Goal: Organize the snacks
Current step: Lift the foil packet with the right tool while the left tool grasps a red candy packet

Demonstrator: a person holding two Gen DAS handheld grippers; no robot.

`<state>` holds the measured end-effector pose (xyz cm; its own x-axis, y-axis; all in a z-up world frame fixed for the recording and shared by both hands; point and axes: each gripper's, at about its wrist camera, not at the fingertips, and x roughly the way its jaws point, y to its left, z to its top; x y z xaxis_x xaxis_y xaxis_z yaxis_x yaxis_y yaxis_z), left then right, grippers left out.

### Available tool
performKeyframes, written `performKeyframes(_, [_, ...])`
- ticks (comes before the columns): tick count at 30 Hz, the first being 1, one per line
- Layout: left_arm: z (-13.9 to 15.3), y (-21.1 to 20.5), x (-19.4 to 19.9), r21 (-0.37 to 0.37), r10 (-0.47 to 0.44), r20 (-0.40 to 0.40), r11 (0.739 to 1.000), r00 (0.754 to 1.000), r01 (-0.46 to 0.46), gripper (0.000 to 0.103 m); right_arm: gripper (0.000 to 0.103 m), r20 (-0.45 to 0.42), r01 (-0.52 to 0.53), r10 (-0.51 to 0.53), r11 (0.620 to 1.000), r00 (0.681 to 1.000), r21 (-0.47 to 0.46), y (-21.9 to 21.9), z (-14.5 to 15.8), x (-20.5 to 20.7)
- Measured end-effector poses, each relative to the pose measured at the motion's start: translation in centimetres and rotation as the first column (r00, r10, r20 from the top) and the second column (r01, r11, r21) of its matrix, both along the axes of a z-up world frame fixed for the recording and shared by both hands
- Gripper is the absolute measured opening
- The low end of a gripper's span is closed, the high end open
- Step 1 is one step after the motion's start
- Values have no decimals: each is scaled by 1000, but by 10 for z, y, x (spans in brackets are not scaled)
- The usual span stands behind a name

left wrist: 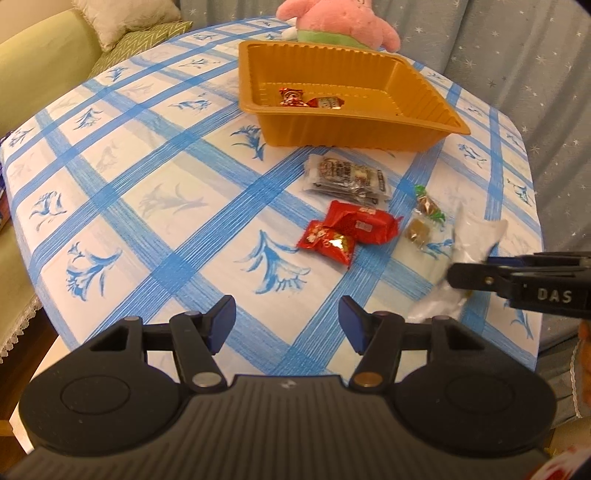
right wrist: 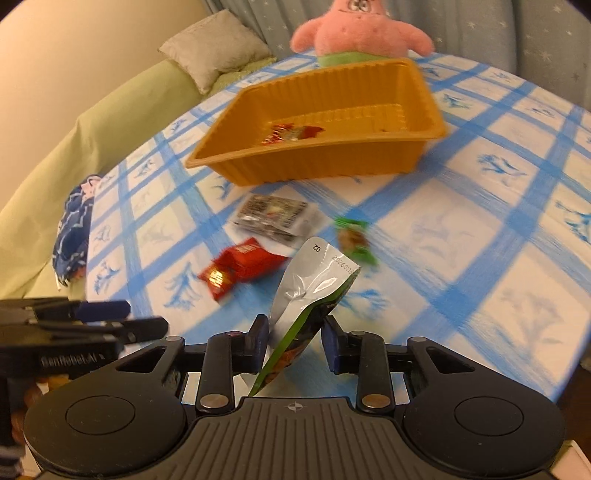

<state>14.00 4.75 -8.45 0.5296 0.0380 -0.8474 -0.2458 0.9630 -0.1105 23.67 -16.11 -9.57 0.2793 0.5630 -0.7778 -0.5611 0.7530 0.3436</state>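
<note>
Two grippers work over a desk (left wrist: 110, 177) covered in a blue-checked cloth. The right gripper (right wrist: 293, 345) has a snack pouch (right wrist: 314, 291), silver on one face and green on the other, standing up between its fingers; the left finger sits against the pouch, but a gap shows on the right, so I cannot tell whether the pouch is pinched firmly. The left gripper (left wrist: 287, 323) hovers low over the near part of the desk with its jaws wide apart and nothing between them.

The risk, as I judge it, is the pouch: it is thin, slick and caught near one end, so it could twist or slip out on the way to the orange tray (left wrist: 424, 122). The tray is light plastic with sloped walls, and a clumsy drop could nudge it or leave the pouch hanging on the rim. The two grippers are also near each other and could collide.

Counted: one tray, holding two red-wrapped sweets (left wrist: 310, 100). Loose on the desk, in front of the tray: one flat stack of clear-and-brown packets (left wrist: 347, 177), number unclear; two red packets (left wrist: 347, 230) touching each other; two small green-twisted candies (left wrist: 424, 218). One pouch in the right gripper. One pink plush toy (right wrist: 362, 27) stands behind the tray.
</note>
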Motion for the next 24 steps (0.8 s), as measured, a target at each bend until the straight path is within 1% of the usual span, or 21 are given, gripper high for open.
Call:
performKeyframes(5, [-2, -9, 11, 1, -35, 12, 999, 999, 35, 58, 32, -31, 33, -34, 999, 999, -25, -26, 0, 18])
performKeyframes(8, [-5, -16, 21, 8, -60, 22, 998, 998, 60, 58, 32, -74, 62, -64, 998, 995, -28, -38, -2, 31])
performKeyframes(11, [-10, -23, 33, 28, -89, 24, 996, 996, 88, 58, 33, -100, 96, -99, 995, 990, -42, -43, -6, 42])
performKeyframes(15, [-17, -28, 46, 85, -111, 12, 990, 994, 109, 58, 33, -116, 131, -138, 989, 984, -64, -47, -10, 50])
performKeyframes(19, [-21, -20, 52, 105, -105, 4, 989, 994, 104, 56, 34, -105, 138, -145, 988, 984, -68, -48, -10, 50])
performKeyframes(22, [-20, -7, 50, 109, -79, 8, 991, 997, 78, 56, 39, -103, 154, -160, 985, 982, -73, -50, -10, 50])
performKeyframes(24, [-19, 2, 47, 118, -56, 8, 991, 998, 55, 56, 43, -85, 160, -167, 983, 982, -87, -51, -9, 50])
